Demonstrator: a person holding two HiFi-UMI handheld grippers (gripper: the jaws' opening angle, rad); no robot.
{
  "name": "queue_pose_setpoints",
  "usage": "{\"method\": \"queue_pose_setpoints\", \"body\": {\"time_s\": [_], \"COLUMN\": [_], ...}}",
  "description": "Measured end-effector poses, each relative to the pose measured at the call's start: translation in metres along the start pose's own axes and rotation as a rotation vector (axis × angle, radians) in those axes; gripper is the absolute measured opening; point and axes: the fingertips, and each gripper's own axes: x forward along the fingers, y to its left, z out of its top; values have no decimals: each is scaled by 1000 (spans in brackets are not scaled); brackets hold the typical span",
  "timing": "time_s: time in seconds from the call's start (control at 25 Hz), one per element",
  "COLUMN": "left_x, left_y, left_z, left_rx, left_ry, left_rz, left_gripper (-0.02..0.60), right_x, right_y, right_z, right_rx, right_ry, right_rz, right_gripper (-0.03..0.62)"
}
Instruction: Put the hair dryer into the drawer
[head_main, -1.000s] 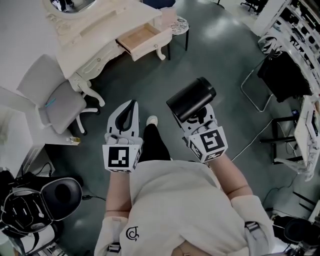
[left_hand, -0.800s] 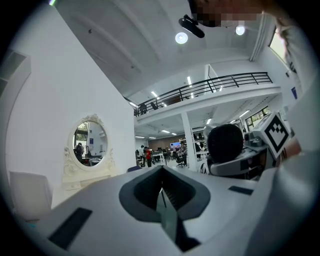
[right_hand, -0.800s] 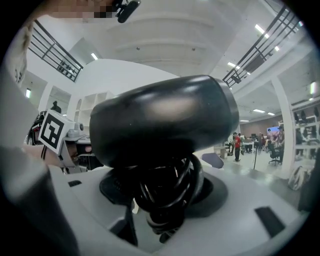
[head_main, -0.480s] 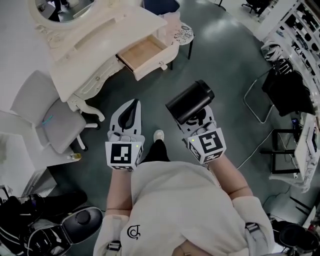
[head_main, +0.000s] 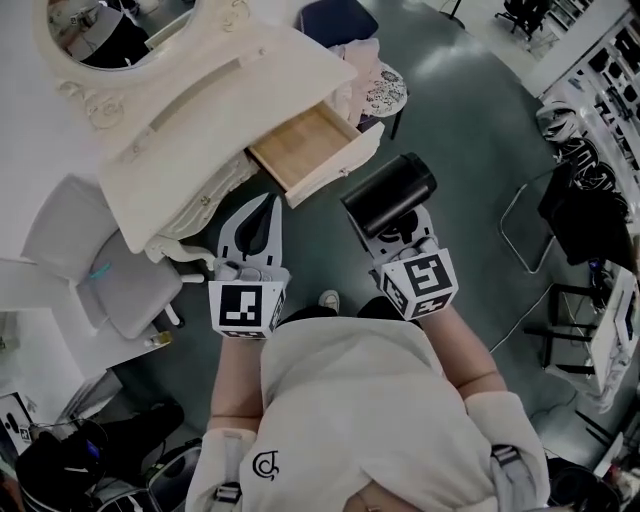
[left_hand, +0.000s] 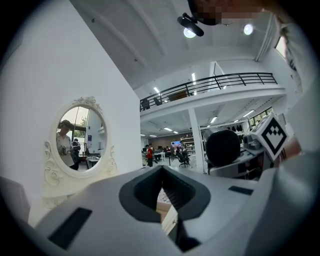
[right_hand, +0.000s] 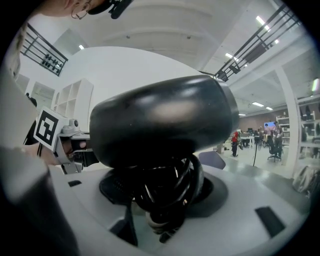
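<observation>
A black hair dryer lies across my right gripper, which is shut on its handle and coiled cord. In the right gripper view the dryer's barrel fills the middle, with the cord bundle wedged between the jaws of that gripper. The cream dresser's drawer stands pulled out with a bare wooden floor, just ahead of both grippers. My left gripper is held level beside the right one, its tips together and nothing in them. In its own view the left gripper points at the dresser.
An oval mirror tops the cream dresser. A grey chair stands at the left. A small round stool is beside the drawer. Black chairs and shelving line the right side.
The person has walked toward the dresser with both grippers. The open drawer now sits much closer, right in front of the fingertips. The grip on the dryer is unchanged.
</observation>
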Motion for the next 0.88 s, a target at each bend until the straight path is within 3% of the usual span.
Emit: {"method": "queue_pose_setpoints", "body": {"time_s": [0.24,0.52,0.88], "left_x": [37,88,141], "left_y": [39,66,89], "left_z": [-11,-26,-27], "left_rx": [-15,-20,-73], "left_ry": [22,57,63], "left_rz": [85,264,586], "left_gripper": [14,13,14], "right_x": [68,149,234], "right_y": [-19,-51,-81], "right_z": [4,1,6], "right_rx": [-1,-22,-119], "right_ry": [22,54,119], "right_rz": [91,299,624], "right_gripper": [256,256,258]}}
